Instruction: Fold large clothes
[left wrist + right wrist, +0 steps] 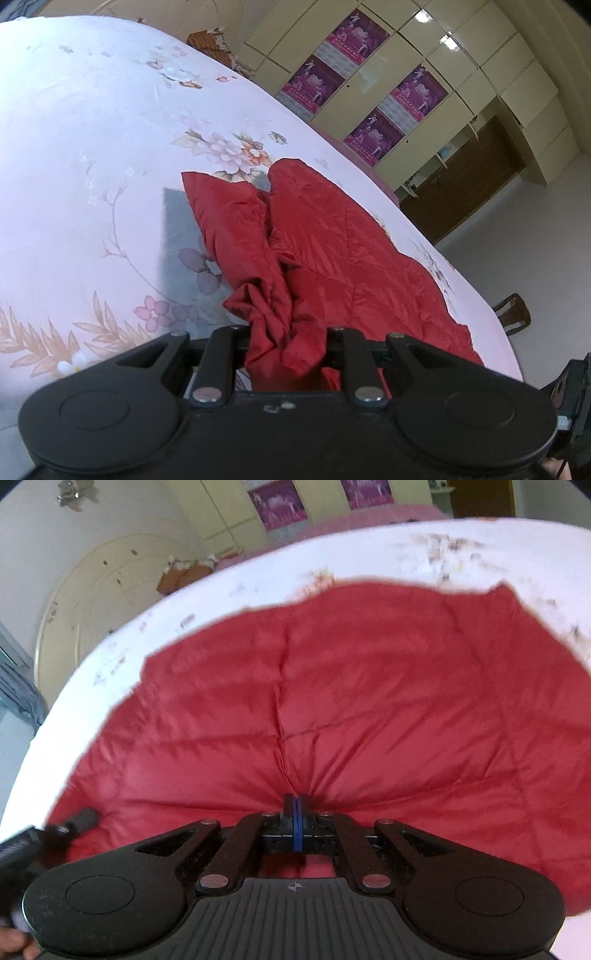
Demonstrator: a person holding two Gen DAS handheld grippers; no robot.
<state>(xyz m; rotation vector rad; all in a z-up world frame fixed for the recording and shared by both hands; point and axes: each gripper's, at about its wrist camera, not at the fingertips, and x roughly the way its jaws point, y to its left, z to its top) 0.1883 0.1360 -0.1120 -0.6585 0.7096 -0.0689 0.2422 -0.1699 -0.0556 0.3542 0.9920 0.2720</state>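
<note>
Slippage is your risk: the left claw (288, 347) grips bunched red jacket (332, 251), the right claw (297, 812) pinches only a thin fold. Jerk it over the bed (92, 147) and that pinch may release.

**Bright daylight, strong fisheye bend, blur in the right view**

Both views are brightly lit. In the left wrist view, ceiling lights glare off the glossy cabinet doors (436, 44), and a soft grey shadow (177, 221) lies on the floral bedsheet (92, 129) beside the red garment (332, 240). The bed's edge bows hard under fisheye distortion, and the corners go black. The right wrist view is motion-blurred: the sheet's print smears, its white washes out, and the garment's outline is soft.
</note>
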